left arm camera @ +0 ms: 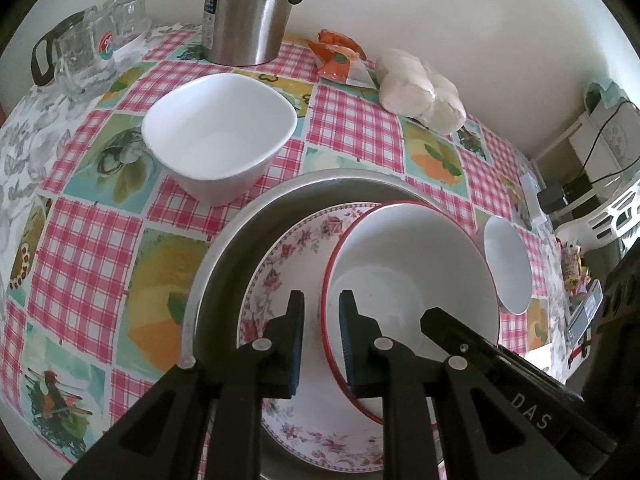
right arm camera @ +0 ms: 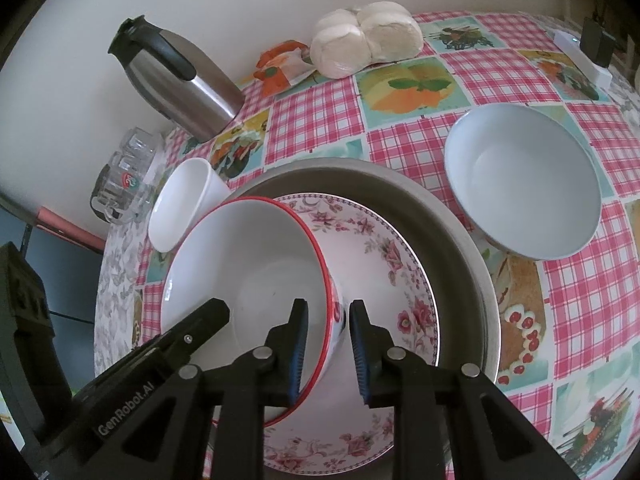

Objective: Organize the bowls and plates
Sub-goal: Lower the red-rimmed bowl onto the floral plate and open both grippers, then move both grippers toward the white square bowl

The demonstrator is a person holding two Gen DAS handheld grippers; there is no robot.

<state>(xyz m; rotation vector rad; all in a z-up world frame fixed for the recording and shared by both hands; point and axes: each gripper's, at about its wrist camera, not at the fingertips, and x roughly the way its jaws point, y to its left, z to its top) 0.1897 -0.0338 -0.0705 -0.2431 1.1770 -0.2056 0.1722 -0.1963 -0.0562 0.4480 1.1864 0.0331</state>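
Observation:
A red-rimmed white bowl point(left arm camera: 404, 280) point(right arm camera: 256, 276) sits tilted on a floral plate point(left arm camera: 288, 264) point(right arm camera: 384, 280), which lies in a grey metal tray point(left arm camera: 240, 232) point(right arm camera: 452, 224). My left gripper point(left arm camera: 322, 340) straddles the bowl's left rim, jaws slightly apart. My right gripper point(right arm camera: 326, 344) straddles its right rim, jaws also slightly apart. A square white bowl point(left arm camera: 220, 136) point(right arm camera: 184, 204) stands left of the tray. A round white bowl point(left arm camera: 508, 264) point(right arm camera: 524, 180) stands to its right.
A steel thermos jug point(left arm camera: 248, 12) point(right arm camera: 180, 84), glass mugs point(left arm camera: 88, 52) point(right arm camera: 124, 176), an orange packet point(left arm camera: 340, 60) and a bag of white buns point(left arm camera: 420, 88) point(right arm camera: 368, 44) stand along the wall. The table's edges curve away left and right.

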